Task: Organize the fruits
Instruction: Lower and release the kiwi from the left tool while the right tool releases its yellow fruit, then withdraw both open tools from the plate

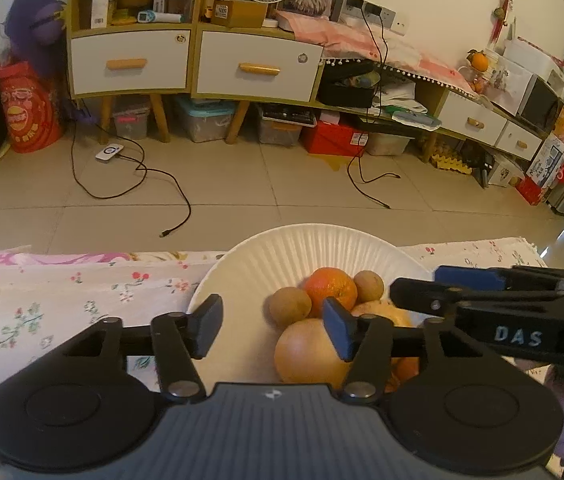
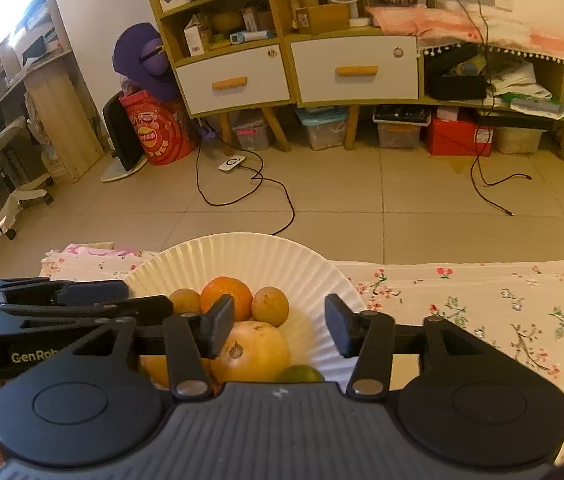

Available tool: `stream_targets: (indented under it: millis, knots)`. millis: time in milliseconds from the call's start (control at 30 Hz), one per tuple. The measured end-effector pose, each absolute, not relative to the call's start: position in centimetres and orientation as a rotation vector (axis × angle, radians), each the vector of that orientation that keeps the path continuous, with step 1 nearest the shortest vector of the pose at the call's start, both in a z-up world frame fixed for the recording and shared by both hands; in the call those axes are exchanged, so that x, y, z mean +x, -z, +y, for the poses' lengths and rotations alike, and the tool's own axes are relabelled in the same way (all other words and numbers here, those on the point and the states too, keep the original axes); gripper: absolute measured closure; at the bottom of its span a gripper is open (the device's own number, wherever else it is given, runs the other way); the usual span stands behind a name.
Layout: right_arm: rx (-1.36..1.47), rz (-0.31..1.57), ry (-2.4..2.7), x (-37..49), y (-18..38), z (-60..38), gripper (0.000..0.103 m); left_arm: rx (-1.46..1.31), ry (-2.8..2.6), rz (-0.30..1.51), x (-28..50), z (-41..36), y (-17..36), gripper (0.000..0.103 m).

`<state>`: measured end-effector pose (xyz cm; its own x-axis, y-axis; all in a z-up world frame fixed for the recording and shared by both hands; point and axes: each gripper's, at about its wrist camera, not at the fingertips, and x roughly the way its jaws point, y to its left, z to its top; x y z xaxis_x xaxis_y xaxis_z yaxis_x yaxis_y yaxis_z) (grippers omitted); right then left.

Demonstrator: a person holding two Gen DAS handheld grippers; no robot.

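Fruit: 1 round orange (image 2: 226,295), 2 brown globes | fluted white plate (image 2: 257,252): 1 | left tool (image 1: 271,326), right tool (image 2: 277,326): released, ungripped.

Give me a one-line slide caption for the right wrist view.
Open right gripper poised over a white ribbed plate of fruit on a floral tablecloth, left gripper alongside.

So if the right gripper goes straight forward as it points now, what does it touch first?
Probably the big yellow fruit in the white bowl: it lies just ahead of the open right gripper, toward its left finger. Depth is unclear, so it might pass just above.
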<state>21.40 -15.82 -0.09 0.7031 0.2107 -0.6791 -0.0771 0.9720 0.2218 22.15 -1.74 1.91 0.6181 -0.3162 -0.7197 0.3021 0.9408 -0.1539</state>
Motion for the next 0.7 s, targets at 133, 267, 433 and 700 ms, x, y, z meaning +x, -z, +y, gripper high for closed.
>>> stream_targets:
  millis: [133,267,433,700]
  knots:
    - [0.176,0.774,-0.151,20.3,-0.7,-16.0,0.045,-0.011,0.342,0.837,21.0,-1.1,-2.5,0.055]
    - [0.172,0.774,-0.14,19.2,-1.3,-16.1,0.038,-0.003,0.327,0.84,19.9,-0.7,-2.9,0.048]
    - [0.155,0.778,-0.14,17.6,-2.1,-16.0,0.031,0.003,0.307,0.833,18.1,-0.1,-3.7,0.036]
    - [0.15,0.784,-0.13,15.1,-3.2,-15.9,0.021,0.028,0.278,0.832,15.4,0.5,-4.7,0.026]
